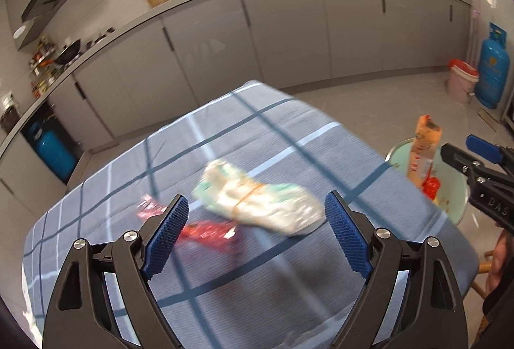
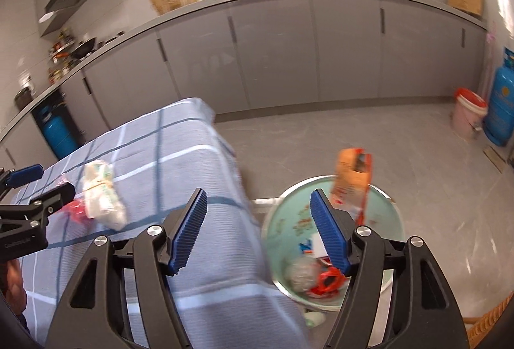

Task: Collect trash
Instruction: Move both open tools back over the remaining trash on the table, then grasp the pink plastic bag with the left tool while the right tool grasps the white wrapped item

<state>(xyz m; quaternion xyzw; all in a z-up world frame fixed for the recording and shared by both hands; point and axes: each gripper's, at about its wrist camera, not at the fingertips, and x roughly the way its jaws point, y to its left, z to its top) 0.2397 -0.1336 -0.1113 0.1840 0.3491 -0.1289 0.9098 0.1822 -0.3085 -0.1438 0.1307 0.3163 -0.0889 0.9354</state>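
Left gripper (image 1: 256,209) & right gripper (image 2: 258,204) open; "DAS" legible on right.

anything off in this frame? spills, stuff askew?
Orange wrapper stands tall out of the green bin, poking well above the rim, not settled inside. White crumpled bag and red wrappers lie loose on the blue tablecloth. No spills visible.
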